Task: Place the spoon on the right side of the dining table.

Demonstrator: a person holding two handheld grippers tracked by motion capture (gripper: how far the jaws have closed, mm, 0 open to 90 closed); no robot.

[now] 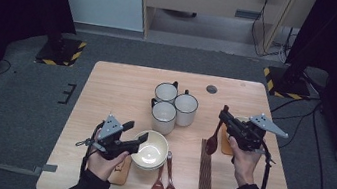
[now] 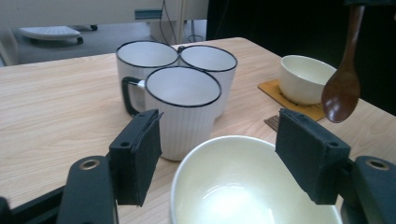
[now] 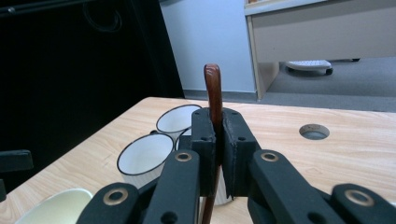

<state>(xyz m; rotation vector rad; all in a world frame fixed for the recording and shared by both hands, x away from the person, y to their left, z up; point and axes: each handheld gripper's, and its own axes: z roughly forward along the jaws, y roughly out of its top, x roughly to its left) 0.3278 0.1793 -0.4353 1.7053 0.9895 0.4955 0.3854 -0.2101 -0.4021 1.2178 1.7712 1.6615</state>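
Observation:
My left gripper (image 1: 132, 135) is open at the left rim of a cream bowl (image 1: 152, 148); in the left gripper view the bowl (image 2: 243, 186) lies low between the spread pads (image 2: 140, 154), which do not press on it. A second rim shows under that bowl. My right gripper (image 1: 224, 114) is shut on the handle of a dark brown spoon (image 1: 212, 142), which hangs bowl-down above the table. In the right gripper view the spoon's handle (image 3: 213, 88) sticks up from between the closed pads. The left gripper view has the spoon (image 2: 342, 91) hanging at the upper right.
Three white mugs (image 1: 174, 106) with black rims stand clustered mid-table. Two more brown spoons (image 1: 165, 187) lie by the front edge beside dark chopsticks (image 1: 206, 176). Another cream bowl (image 2: 304, 78) sits on a wooden coaster (image 2: 275, 91) at the right. A second coaster (image 1: 120, 172) lies under my left hand.

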